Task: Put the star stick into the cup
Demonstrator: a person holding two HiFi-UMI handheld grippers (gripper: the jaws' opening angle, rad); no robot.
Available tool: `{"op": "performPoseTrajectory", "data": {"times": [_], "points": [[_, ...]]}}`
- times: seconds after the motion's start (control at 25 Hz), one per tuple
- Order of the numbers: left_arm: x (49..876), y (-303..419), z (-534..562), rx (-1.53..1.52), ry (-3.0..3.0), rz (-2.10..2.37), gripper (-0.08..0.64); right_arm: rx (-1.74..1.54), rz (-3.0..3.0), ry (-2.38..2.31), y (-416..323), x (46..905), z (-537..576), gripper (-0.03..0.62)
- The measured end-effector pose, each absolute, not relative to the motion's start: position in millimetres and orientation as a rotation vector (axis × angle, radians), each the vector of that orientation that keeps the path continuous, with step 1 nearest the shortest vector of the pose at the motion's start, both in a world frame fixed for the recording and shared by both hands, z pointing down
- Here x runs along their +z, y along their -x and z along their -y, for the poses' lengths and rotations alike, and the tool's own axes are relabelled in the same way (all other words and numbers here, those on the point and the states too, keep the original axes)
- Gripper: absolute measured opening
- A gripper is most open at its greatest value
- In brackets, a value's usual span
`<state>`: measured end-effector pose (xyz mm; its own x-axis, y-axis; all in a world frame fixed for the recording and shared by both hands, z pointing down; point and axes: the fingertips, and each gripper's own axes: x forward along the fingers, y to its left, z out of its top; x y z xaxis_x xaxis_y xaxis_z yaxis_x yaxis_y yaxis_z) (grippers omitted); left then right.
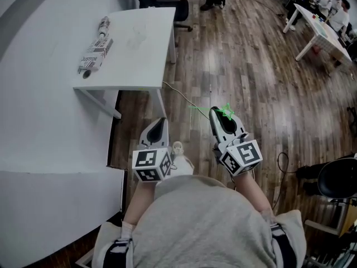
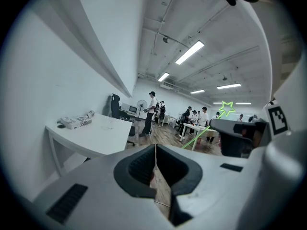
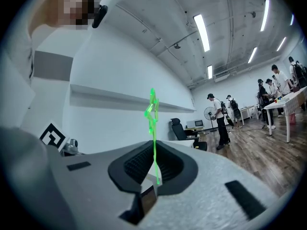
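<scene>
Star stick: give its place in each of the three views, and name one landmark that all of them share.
Head view: star stick just below centre, crossing the tip of the right tongs.
Left gripper view: right of centre, star uppermost, slanting down to the left.
Right gripper view: centre, upright, clamped in the tongs.
Shared landmark: wooden floor.

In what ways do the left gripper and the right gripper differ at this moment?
The right gripper is shut on the green star stick, which stands up between its jaws; the left gripper is shut with nothing between its jaws. In the head view the left gripper is nearer the white table than the right gripper. Both are held over the wooden floor.
</scene>
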<state>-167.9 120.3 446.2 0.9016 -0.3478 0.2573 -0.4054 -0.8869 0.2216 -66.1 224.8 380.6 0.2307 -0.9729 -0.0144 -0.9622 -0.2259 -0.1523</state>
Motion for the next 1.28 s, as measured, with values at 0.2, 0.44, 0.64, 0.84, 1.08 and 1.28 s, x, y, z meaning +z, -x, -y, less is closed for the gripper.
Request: {"op": "performPoseTrajectory", "data": {"times": [0.2, 0.44, 0.64, 0.84, 1.08, 1.28], "points": [[436.6, 136.2, -74.8, 0.290, -2.801, 0.567, 0.010, -0.101, -1.897, 2.365, 35.4, 372.0, -178.9, 0.011], [428.8, 101.4, -22.2, 0.284, -2.807, 0.564, 0.011, -0.109, -1.883, 2.350, 2.0, 367.0, -125.9, 0.011], [429.0, 72.8, 18.1, 0.283, -2.808, 0.552, 0.011, -0.100, -1.875, 2.356, -25.3, 364.6, -85.7, 0.011], [430.3, 47.8, 52.1, 0.283, -2.807, 0.537, 0.011, -0.109, -1.872, 2.360, -49.2, 365.7, -49.4, 0.011], [438.3, 25.9, 91.1, 0.284, -2.805, 0.533, 0.011, -0.106, -1.868, 2.368, -70.5, 370.5, -11.1, 0.011], [443.0, 15.1, 113.4, 0.288, -2.797, 0.540, 0.010, -0.115, -1.864, 2.368, -82.7, 376.0, 10.3, 0.011]]}}
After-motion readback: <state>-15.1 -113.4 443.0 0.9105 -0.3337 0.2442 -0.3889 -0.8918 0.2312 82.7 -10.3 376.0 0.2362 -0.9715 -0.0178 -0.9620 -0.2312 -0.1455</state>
